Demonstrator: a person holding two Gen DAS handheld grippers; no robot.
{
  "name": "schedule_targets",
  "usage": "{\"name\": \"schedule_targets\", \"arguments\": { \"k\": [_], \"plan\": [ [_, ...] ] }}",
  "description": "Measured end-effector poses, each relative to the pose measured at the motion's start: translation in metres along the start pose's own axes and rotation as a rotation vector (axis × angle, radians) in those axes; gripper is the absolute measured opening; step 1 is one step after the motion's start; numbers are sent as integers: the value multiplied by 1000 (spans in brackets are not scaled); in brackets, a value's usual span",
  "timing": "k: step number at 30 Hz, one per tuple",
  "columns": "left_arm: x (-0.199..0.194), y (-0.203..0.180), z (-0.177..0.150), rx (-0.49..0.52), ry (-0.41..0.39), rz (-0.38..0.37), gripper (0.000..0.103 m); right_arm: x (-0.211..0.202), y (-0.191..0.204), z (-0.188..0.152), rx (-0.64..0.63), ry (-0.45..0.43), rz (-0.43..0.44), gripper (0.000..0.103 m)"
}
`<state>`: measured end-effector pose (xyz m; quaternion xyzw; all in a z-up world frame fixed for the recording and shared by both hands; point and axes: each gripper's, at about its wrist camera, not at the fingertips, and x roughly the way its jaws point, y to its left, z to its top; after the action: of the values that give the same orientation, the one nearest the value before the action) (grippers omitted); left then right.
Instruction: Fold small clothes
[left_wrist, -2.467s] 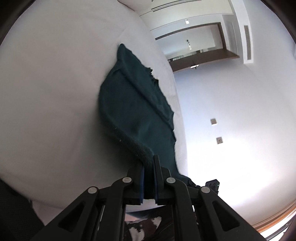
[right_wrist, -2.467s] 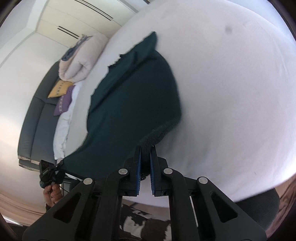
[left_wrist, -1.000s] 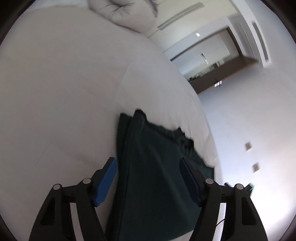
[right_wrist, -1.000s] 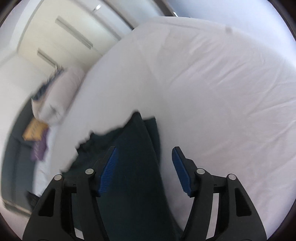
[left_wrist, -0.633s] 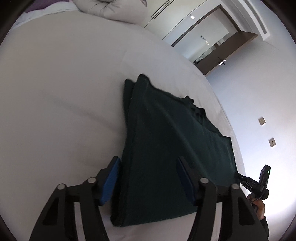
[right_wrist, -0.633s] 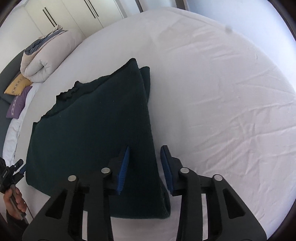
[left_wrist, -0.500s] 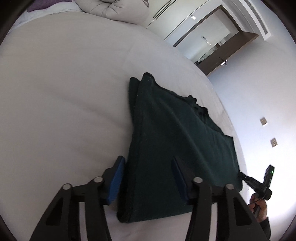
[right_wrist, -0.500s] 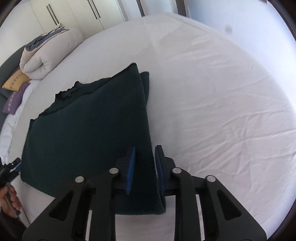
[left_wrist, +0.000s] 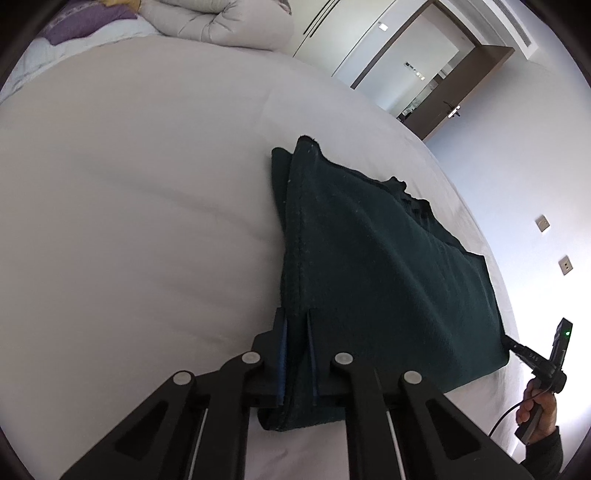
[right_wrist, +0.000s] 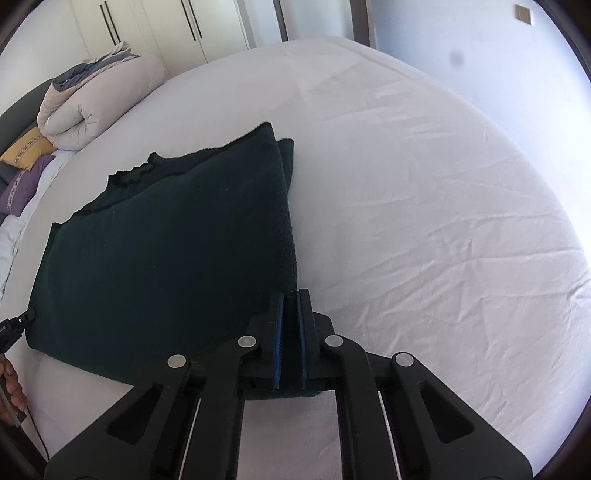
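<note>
A dark green knitted garment (left_wrist: 376, 266) lies folded on the white bed sheet (left_wrist: 129, 221). My left gripper (left_wrist: 297, 325) is shut on its near left corner, with the folded edge pinched between the blue pads. In the right wrist view the same garment (right_wrist: 166, 251) spreads to the left, and my right gripper (right_wrist: 290, 299) is shut on its near right corner. Both corners rest low, at the sheet. The far edge of the garment is doubled and rumpled.
A rolled grey duvet (right_wrist: 92, 99) and purple and yellow pillows (right_wrist: 26, 166) lie at the bed's head. A hand with the other gripper (left_wrist: 543, 373) shows at the right. White wardrobes (right_wrist: 166, 26) and a doorway (left_wrist: 436, 85) stand beyond the bed.
Both grippers were open over the laid-down garment a second ago. They have since closed on its near corners. The garment has been folded flat since 2.5 s ago.
</note>
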<state>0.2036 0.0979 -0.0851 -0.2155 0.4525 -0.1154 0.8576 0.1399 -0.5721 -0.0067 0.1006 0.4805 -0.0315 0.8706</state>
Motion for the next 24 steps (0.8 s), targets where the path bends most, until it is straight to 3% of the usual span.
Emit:
{"name": "schedule_targets", "arguments": {
  "k": [11,21,24],
  "plan": [
    [-19,-10,-11,62,-55,29,8,-19,1,-4,-17,-34,-6,5],
    [-5,13,-21,-15,-20,3,5,-2,-20,-19,55,8,19,5],
    [-2,12,-21,-9,-11,0,6,9,-33,-18,125,23,61,5]
  ]
}}
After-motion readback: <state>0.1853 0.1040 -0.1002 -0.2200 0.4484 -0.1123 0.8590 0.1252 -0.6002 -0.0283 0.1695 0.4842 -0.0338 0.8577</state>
